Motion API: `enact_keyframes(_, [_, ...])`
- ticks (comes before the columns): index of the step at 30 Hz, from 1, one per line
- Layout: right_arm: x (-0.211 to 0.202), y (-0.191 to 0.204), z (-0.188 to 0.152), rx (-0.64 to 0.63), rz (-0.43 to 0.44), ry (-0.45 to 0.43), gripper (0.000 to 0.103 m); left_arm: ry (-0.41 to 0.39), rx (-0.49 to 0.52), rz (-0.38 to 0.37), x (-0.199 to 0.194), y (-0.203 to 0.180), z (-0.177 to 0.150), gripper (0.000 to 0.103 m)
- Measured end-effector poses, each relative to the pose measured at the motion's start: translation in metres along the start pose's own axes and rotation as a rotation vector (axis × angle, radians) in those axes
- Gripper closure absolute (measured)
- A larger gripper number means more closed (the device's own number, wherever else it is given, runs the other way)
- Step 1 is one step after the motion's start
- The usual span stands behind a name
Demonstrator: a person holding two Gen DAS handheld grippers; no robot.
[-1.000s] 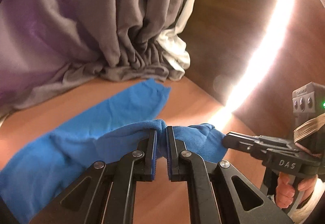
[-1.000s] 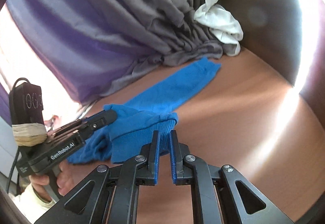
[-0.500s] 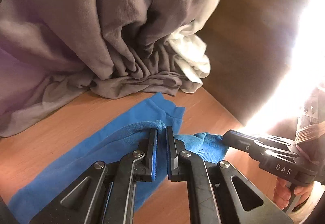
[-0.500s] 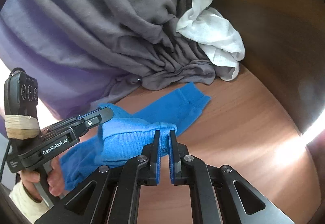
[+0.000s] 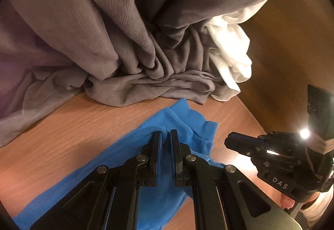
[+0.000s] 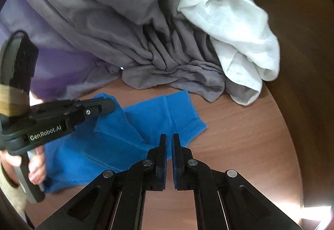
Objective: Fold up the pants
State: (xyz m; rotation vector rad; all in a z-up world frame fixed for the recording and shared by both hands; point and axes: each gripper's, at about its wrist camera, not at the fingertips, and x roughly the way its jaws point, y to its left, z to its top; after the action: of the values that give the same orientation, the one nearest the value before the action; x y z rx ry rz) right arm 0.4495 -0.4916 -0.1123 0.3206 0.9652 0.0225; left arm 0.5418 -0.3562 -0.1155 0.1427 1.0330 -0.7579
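Blue pants [image 6: 117,142] folded over on the wooden table [image 6: 240,146]
Long axis runs diagonally, cuff end toward the grey curtain [image 6: 129,21]; left gripper [image 5: 166,138] pinches the folded edge, right gripper [image 6: 169,142] nearly closed, apparently gripping nothing

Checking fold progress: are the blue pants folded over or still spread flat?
Folded over. The blue pants lie doubled on the table, a top layer overlapping the leg, its edge pinched in the left tool.

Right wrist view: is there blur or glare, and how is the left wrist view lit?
Right wrist view: the wooden wall is smeared by motion blur, and glare burns the lower right corner. Left wrist view: dim and warm, with one bright glint on the right tongs; the blue pants stay sharp.
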Motion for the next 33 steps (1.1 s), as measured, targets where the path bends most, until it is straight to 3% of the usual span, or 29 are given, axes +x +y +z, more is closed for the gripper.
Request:
enact_keyframes(9, [0.024,-0.007,0.010,-0.091,-0.046,0.055,0.097,0.023,-0.009,-0.001,0.021,0.008,0.006,0.094])
enact_keyframes(12, [0.023,-0.007,0.015,-0.104,-0.049,0.056,0.095,0.014,0.000,-0.006,0.017,0.007,0.009,0.085])
enact_keyframes(14, [0.019,-0.007,0.018,-0.114,-0.039,0.047,0.090,-0.006,0.017,-0.017,0.011,0.004,0.010,0.074])
enact_keyframes(16, [0.010,-0.006,0.022,-0.126,-0.049,0.023,0.067,-0.031,0.037,-0.018,0.000,-0.001,0.011,0.068])
enact_keyframes(22, [-0.010,-0.011,0.032,-0.140,0.000,-0.014,0.063,-0.108,0.117,0.093,-0.040,-0.014,-0.008,0.054])
enact_keyframes(24, [-0.012,-0.017,0.034,-0.122,0.019,-0.004,0.063,-0.128,0.125,0.097,-0.052,-0.011,-0.020,0.054])
enact_keyframes(29, [0.001,-0.020,0.034,-0.147,0.019,0.035,0.063,-0.127,0.156,0.201,-0.058,-0.018,-0.063,0.055])
enact_keyframes(33, [0.021,-0.020,0.028,-0.125,0.024,0.072,0.063,-0.157,0.112,0.283,-0.062,-0.020,-0.097,0.058])
